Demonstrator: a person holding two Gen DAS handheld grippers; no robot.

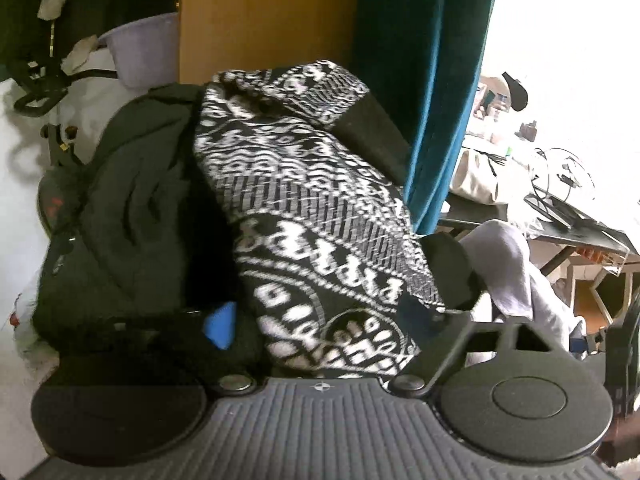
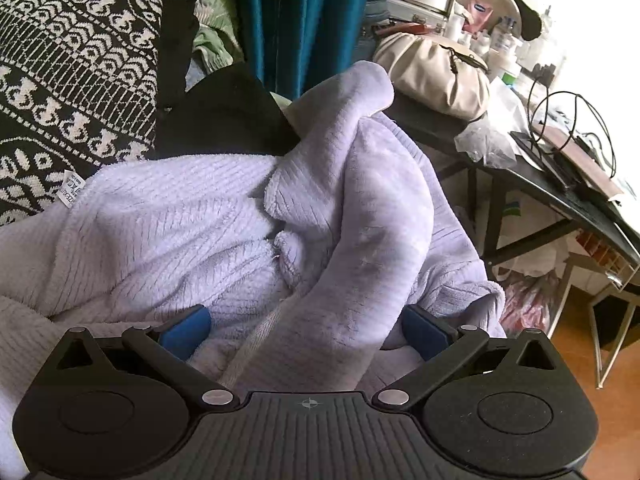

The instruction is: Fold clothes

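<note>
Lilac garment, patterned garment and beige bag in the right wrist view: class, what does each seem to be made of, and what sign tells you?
Lilac garment: soft ribbed fleece or plush, judging by its fuzzy matte nap and fine ridges.
Patterned garment: a black-and-white knit, probably jacquard; the motifs look stitched in, not printed.
Beige bag: smooth woven fabric, perhaps nylon or canvas, puckered, with a dark zip.
</note>
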